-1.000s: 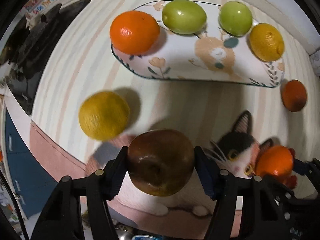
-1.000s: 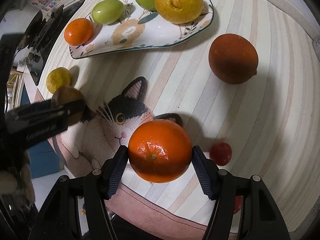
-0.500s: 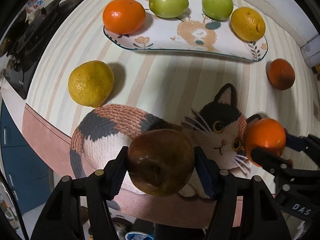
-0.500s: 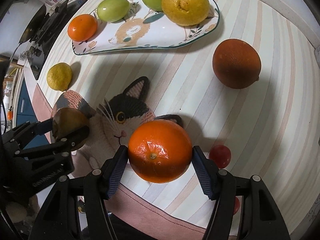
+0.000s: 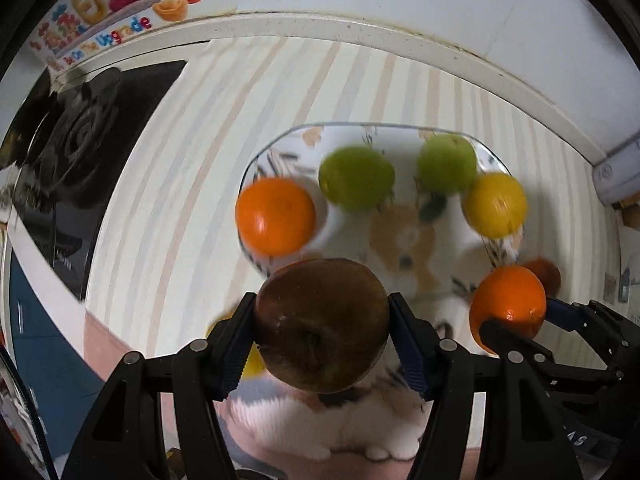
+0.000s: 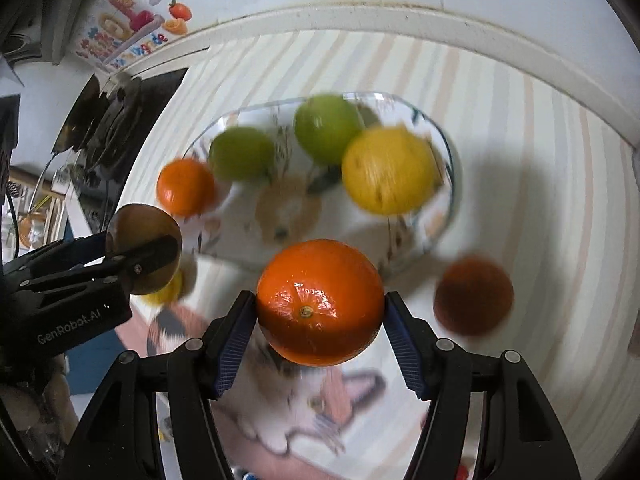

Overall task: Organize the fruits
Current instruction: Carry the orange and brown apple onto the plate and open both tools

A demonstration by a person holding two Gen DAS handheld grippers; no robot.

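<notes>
My left gripper (image 5: 322, 328) is shut on a brown fruit (image 5: 322, 324) held above the cat mat, just before the plate's near edge. My right gripper (image 6: 320, 304) is shut on an orange (image 6: 320, 302), held to the right; it also shows in the left wrist view (image 5: 508, 304). The patterned plate (image 5: 416, 248) holds an orange (image 5: 275, 216), two green fruits (image 5: 356, 178) (image 5: 447, 163) and a yellow lemon (image 5: 495, 205). A dark red-orange fruit (image 6: 473, 296) lies on the mat right of the plate. A yellow lemon (image 6: 164, 292) lies half hidden behind the left gripper.
A black gas hob (image 5: 80, 136) stands at the far left. A white wall and raised counter edge (image 5: 360, 28) run behind the plate. The cat picture (image 6: 304, 408) on the striped mat lies under both grippers. The counter's front edge drops off at the lower left.
Both grippers have tilted up and moved forward toward the plate, still holding their fruit. The plate now sits close in front, and the view is motion-blurred.
</notes>
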